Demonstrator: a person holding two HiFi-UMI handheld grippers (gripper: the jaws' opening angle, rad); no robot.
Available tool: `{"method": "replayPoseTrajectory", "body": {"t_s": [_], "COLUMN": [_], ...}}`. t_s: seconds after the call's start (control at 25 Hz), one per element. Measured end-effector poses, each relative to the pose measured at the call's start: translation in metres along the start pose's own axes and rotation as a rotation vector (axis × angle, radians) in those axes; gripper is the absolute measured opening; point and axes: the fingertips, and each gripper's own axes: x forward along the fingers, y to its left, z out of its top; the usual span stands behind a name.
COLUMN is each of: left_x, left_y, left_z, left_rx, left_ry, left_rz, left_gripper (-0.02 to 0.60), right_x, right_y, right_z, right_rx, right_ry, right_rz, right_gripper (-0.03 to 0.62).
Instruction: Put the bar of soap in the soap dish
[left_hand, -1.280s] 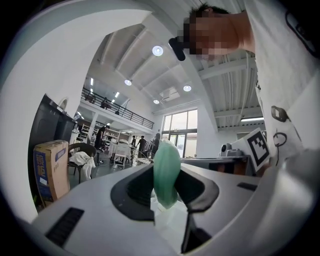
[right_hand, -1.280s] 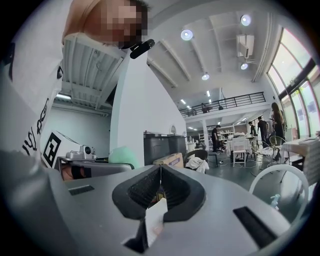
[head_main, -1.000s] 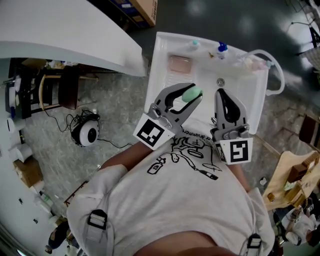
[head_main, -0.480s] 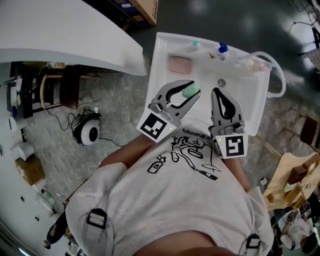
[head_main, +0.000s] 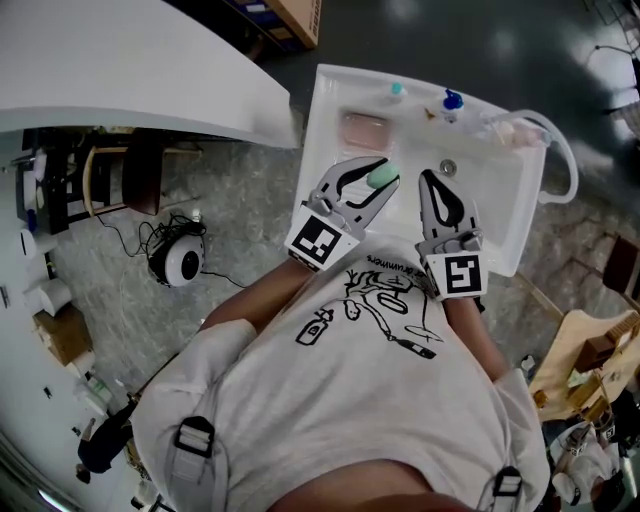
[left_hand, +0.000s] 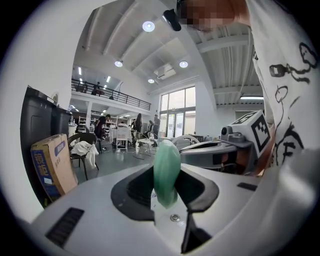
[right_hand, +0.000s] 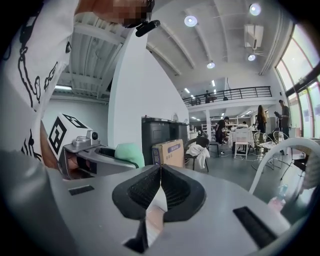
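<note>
The pale green bar of soap (head_main: 383, 176) is pinched between the jaws of my left gripper (head_main: 381, 184), held over the near part of the white sink (head_main: 505, 215). In the left gripper view the soap (left_hand: 166, 170) stands on edge between the black pads, with the left gripper (left_hand: 167, 186) shut on it. The pinkish soap dish (head_main: 365, 129) lies at the sink's far left corner, beyond the soap. My right gripper (head_main: 434, 181) hovers beside the left one over the sink. Its jaws (right_hand: 160, 187) are shut with nothing in them. The right gripper view also catches the soap (right_hand: 130, 153).
A drain (head_main: 447, 168) sits mid-sink. Two small bottles (head_main: 397, 90) (head_main: 453, 101) stand on the sink's far rim, and a white hose (head_main: 565, 155) loops off its right side. A white counter (head_main: 130, 70) lies to the left. A cardboard box (left_hand: 52, 165) stands beyond.
Both grippers have sunk and moved forward, farther over the sink, the left one still carrying the soap. The jaws stand as before.
</note>
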Motion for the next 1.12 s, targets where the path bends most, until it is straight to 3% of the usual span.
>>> {"method": "replayPoseTrajectory", "body": {"t_s": [0.36,0.68,1.12], "left_x": [0.016,0.032,0.057], "left_y": [0.033,0.055,0.068], "left_z": [-0.066,-0.116,-0.162], "left_rx": [0.068,0.148,0.270], "left_ry": [0.126,0.275,0.374], "left_rz": [0.038,0.044,0.012], "left_gripper": [0.120,0.120,0.120], "right_x": [0.029,0.051,0.082], "right_y": [-0.004,-0.013,-0.002], "right_z": [-0.044,-0.103,-0.172], "right_rx": [-0.049,0.041,-0.012], "right_ry": [0.087,0.208,0.340], "right_rz": [0.041,0.054,0.099], "right_gripper": [0.023,0.023,0.023]}}
